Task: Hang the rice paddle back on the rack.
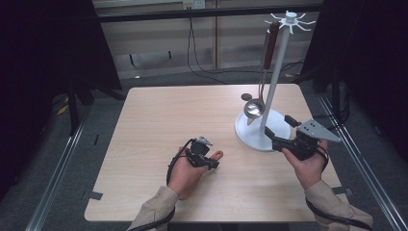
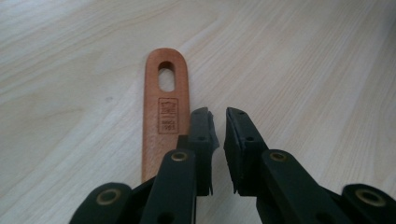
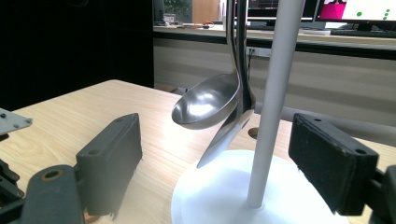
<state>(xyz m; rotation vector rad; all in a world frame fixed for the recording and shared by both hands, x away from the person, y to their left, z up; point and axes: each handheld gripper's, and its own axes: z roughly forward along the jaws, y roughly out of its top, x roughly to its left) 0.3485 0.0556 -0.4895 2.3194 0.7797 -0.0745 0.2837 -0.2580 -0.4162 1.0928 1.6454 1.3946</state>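
A wooden handle (image 2: 166,107) with an oval hole and a stamped mark lies flat on the table. My left gripper (image 2: 219,114) is shut beside it with nothing between its pads, and the handle runs under the left jaw. From above, the left gripper (image 1: 214,162) sits by the wooden handle's end (image 1: 219,154). The right gripper (image 3: 219,140) is open, one jaw on each side of the white stand's pole (image 3: 275,93) but well short of it. A steel ladle (image 3: 210,102) and a flat steel utensil (image 3: 224,137) hang from the stand. The right gripper (image 1: 283,131) hovers at the stand's round base (image 1: 255,137).
The stand's hook crown (image 1: 291,19) rises high at the table's back right. A small dark round spot (image 1: 246,96) marks the table behind the base. Black curtains flank the table, and cables (image 1: 202,67) lie on the floor beyond its far edge.
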